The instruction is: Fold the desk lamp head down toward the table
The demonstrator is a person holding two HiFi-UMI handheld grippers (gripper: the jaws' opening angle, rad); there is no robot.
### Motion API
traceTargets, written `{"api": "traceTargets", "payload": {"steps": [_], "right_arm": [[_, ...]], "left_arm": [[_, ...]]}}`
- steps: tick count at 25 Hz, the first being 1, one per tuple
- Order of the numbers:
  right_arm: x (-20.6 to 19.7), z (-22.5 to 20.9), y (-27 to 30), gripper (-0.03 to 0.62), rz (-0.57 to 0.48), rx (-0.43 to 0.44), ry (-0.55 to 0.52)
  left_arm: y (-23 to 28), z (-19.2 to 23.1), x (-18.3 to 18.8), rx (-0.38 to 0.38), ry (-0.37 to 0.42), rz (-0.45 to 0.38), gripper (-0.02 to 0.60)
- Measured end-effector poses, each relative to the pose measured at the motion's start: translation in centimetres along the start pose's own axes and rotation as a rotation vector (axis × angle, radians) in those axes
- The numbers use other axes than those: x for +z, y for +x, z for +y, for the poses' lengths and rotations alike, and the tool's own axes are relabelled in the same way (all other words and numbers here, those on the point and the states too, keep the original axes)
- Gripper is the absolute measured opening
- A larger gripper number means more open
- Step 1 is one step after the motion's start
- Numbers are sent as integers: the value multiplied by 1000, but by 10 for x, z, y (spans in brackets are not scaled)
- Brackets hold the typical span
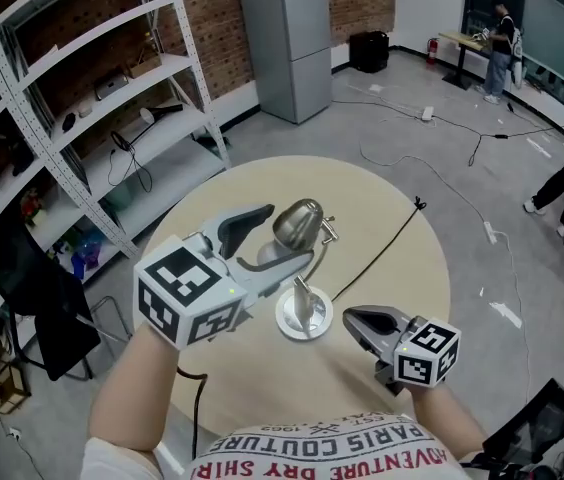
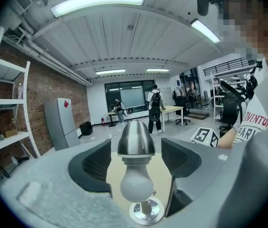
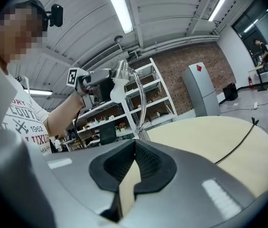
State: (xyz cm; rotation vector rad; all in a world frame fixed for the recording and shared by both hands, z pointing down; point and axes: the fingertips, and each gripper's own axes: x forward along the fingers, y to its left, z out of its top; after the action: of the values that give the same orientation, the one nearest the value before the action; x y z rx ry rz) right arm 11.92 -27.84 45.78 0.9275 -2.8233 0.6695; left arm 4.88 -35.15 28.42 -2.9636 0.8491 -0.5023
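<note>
Where the metal shelving (image 1: 82, 108) lines the brick wall at the far left, the round table (image 1: 402, 218) starts just to its right. Over the table's left half the left tongs (image 1: 290, 235) are held up with their two sides wide apart. The lamp head (image 1: 299, 223) of the desk lamp stands between them. In the left gripper view a gap shows on each side of the silver shade, so the pads do not press on it. The white bulb (image 2: 136, 184) shows below the shade. Under it the lamp's round base (image 1: 304, 318) sits on the table near the middle. A thin curved neck (image 3: 144, 94) rises from the base to the head. Just right of the base, the right tongs (image 1: 354, 320) are low over the table, closed together with nothing between them, and apart from the lamp. A black cable (image 1: 382, 248) runs from near the base across the table's right half to its far edge. Farther right, a person (image 1: 502, 43) stands at the far end of the room.
</note>
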Motion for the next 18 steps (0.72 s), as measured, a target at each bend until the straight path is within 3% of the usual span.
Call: {"api": "traceTargets", "payload": {"steps": [18], "right_arm": [[-5, -8, -9, 3, -3, -28, 16]], "left_arm": [[16, -1, -3, -43, 16, 48, 301]]}}
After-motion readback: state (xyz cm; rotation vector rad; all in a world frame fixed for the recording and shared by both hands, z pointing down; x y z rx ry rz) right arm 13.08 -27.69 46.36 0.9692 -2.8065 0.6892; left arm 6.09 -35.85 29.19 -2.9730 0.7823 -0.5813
